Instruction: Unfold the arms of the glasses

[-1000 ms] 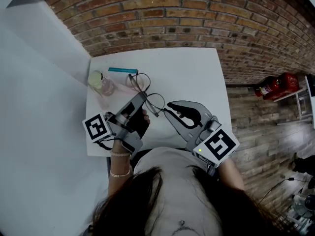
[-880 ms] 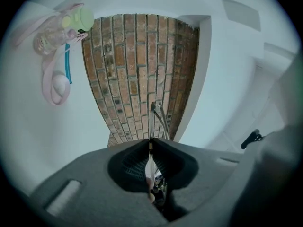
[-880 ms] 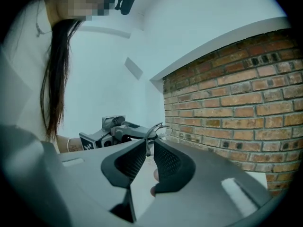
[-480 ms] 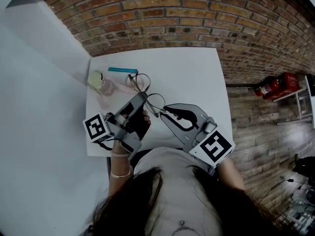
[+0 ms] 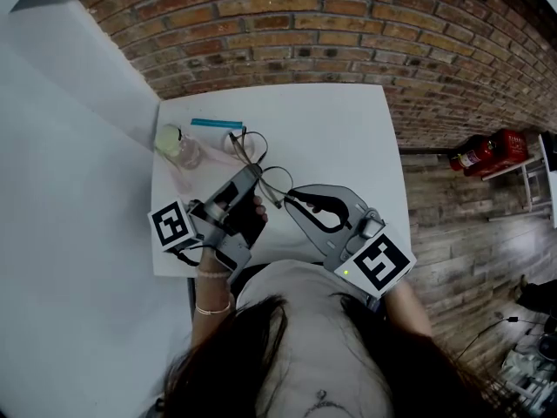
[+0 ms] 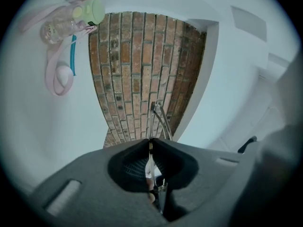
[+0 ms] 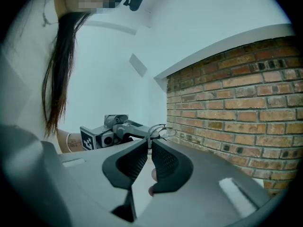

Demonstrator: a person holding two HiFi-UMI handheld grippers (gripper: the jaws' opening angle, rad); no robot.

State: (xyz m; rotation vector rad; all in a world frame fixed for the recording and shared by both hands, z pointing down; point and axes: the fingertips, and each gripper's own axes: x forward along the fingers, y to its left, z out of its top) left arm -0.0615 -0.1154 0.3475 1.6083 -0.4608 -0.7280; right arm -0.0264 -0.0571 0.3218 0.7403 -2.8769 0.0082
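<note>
Head view shows the glasses held up over the white surface, between the two claws and just in front of the person. The left claw reaches them from the near-left side and is pressed together on the thin frame. In the left gripper view the left claw has a slim metal part clamped in it, and a piece of the glasses stands out beyond the tips. The right claw comes from the near-right side. In the right gripper view the right claw is closed on a thin wire of the glasses, which I judge to be one arm. The frame's long axis runs from far-left to near-right, almost in line with the left claw, so the right claw is the one placed to swing the arm outward about its hinge. Beyond the glasses, to the far left, stand a small bottle with a green cap, a teal stick and a pink strap. They are apart from the glasses, and nothing seems to block an outward swing to the right.
</note>
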